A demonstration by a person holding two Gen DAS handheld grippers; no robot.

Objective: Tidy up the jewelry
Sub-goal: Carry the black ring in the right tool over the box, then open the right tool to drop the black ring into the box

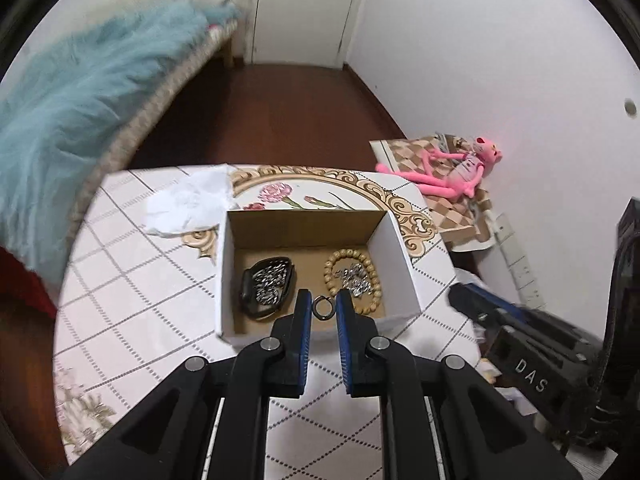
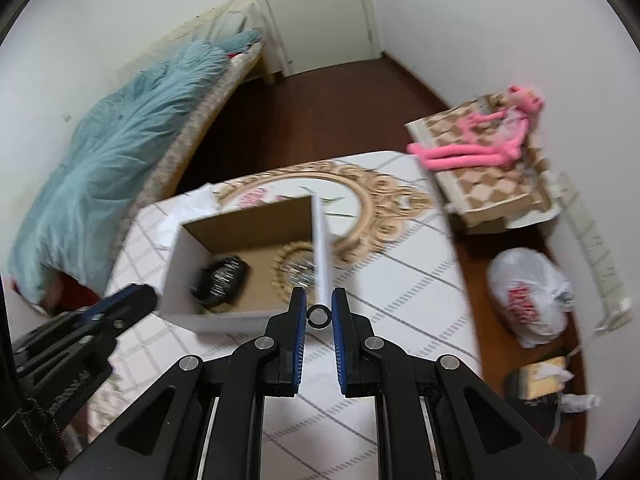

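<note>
jewelry went near to far: each hand-held gripper pinched a small ring, left hand-held gripper (image 1: 324, 307) on a metal ring (image 1: 323, 308) above the box (image 1: 394, 236), right hand-held gripper (image 2: 319, 316) on a dark ring (image 2: 318, 315) just outside its near wall. i judged it best to lower well inside before letting go, clear of the bead bracelet (image 1: 352, 280) and black case (image 1: 266, 286) on the table (image 1: 132, 280).

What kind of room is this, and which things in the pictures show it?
Most likely a bedroom in a home. A bed with a fluffy light-blue blanket stands along one wall, a white door closes the far end, and a pink plush toy lies beside the wall.
</note>
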